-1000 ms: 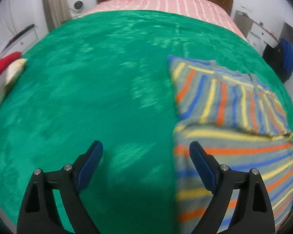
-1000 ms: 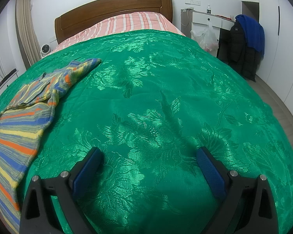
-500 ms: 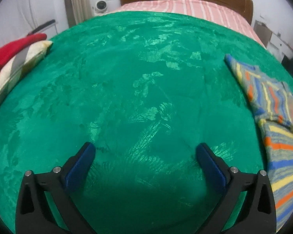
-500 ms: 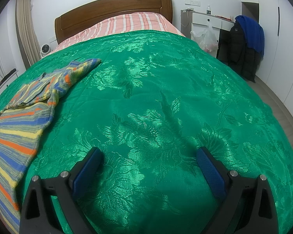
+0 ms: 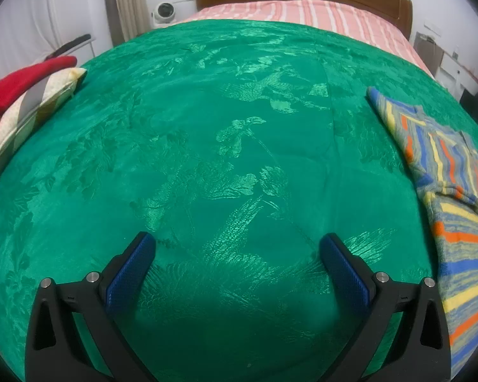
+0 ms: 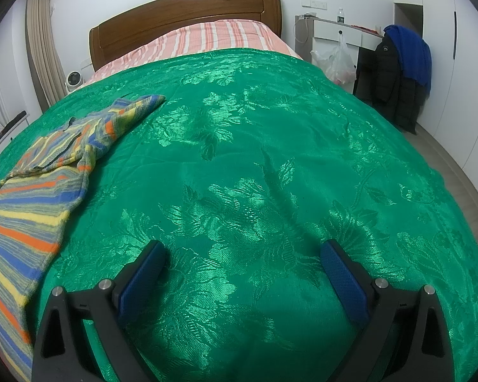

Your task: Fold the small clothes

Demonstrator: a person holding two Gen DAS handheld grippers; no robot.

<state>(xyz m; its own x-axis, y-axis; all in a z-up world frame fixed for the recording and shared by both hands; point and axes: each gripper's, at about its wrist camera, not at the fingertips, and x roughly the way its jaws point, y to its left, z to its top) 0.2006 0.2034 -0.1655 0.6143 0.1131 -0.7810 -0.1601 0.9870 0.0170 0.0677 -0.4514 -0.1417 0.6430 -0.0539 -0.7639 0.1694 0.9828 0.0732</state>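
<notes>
1. Now swung left: left tool [image 5: 237,248] off the top [image 5: 455,191], over bare bed [image 5: 207,127].
2. Both wide open, empty; right tool [image 6: 242,254] unmoved.
3. Top between tools, half-folded; probably fetching pile [image 5: 22,95].

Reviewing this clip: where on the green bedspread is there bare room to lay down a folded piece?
Bare patches: the wide middle of the green bedspread, between the red and checked pile and the striped garment; and the whole side of the bedspread right of the garment in the right wrist view. Crowded: the garment's strip and the pile's edge. Left gripper and right gripper are open over bare cloth.
</notes>
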